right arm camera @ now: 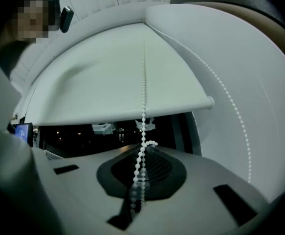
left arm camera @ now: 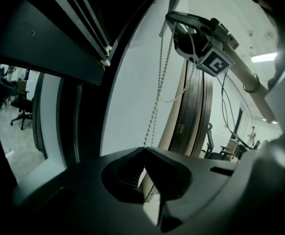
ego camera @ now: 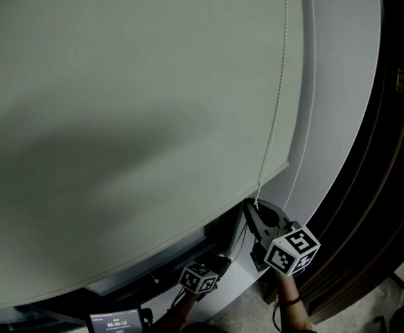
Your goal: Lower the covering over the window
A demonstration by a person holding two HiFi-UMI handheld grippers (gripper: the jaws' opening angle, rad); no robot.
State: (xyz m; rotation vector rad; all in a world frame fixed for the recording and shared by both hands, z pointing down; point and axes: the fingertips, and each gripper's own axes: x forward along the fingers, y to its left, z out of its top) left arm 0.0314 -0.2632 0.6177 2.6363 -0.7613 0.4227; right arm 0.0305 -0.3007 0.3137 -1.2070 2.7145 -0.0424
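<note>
A pale roller blind [ego camera: 118, 116] hangs over most of the window, and its bottom bar [right arm camera: 118, 114] stands a little above the dark gap of glass. A white bead chain [ego camera: 276, 109] drops in front of the blind's right edge. My right gripper [ego camera: 251, 205] is shut on this chain just under the bar; the beads [right arm camera: 143, 131] run down between its closed jaws. The chain's other strand [right arm camera: 225, 92] hangs free to the right. My left gripper [ego camera: 222, 261] is lower and to the left, shut with nothing in it. The left gripper view looks up at the chain [left arm camera: 157, 97].
A dark wooden frame [ego camera: 375, 151] runs down the right side beside a white wall strip [ego camera: 340, 82]. A small lit screen [ego camera: 115, 321] sits at the bottom left. Through the glass an office chair [left arm camera: 20, 106] shows in a lit room.
</note>
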